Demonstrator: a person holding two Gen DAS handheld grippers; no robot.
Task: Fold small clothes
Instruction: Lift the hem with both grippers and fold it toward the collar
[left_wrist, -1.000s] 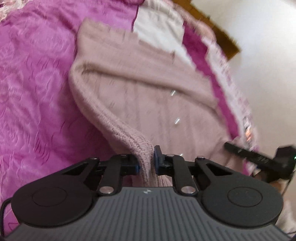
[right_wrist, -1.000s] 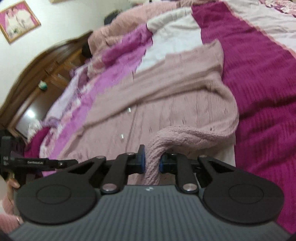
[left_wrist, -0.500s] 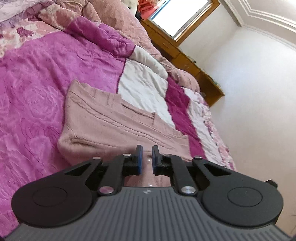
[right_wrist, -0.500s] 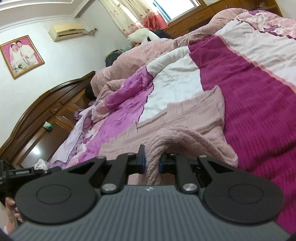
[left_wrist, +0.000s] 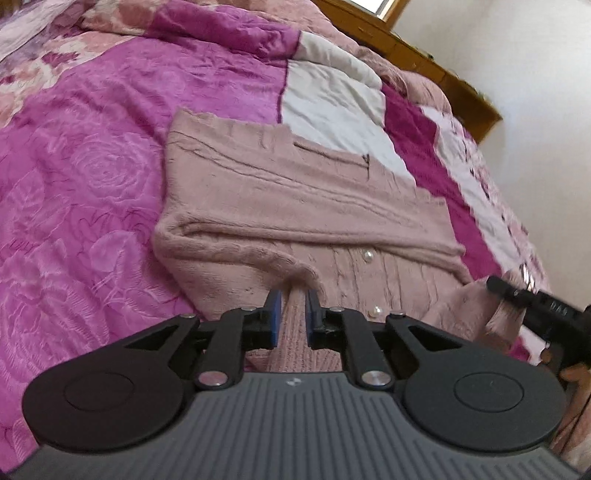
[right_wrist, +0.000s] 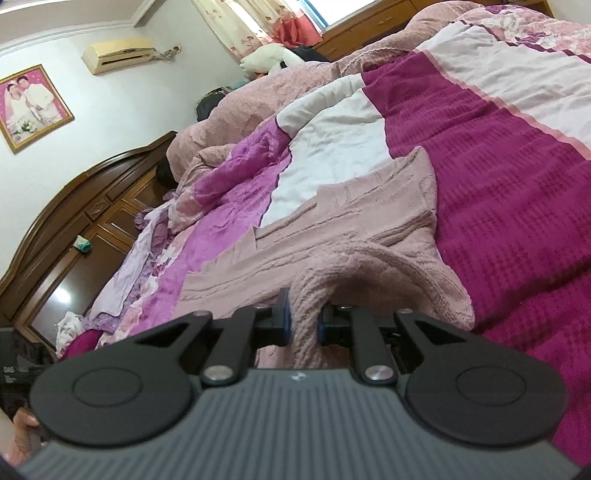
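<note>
A pink knit cardigan (left_wrist: 295, 199) with pearl buttons (left_wrist: 367, 254) lies partly folded on the bed, one sleeve laid across its body. My left gripper (left_wrist: 293, 314) is at the cardigan's near edge with a strip of ribbed knit filling the gap between its blue pads; its jaws are opening slightly. My right gripper (right_wrist: 303, 321) is shut on a raised fold of the same cardigan (right_wrist: 332, 236), lifted off the bedspread. The right gripper's black body (left_wrist: 535, 306) shows at the right edge of the left wrist view.
The bedspread (left_wrist: 92, 184) is pink, magenta and white patchwork. A bunched quilt (right_wrist: 295, 92) and a white soft toy (right_wrist: 266, 61) lie toward the far end. A dark wooden headboard (right_wrist: 74, 206) stands on the left, and a wooden window ledge (left_wrist: 443, 74) behind the bed.
The left view swung up off the cardigan and then dropped again, farther back, with knit between the pads once more. The right gripper tilted upward, keeping its fold.
</note>
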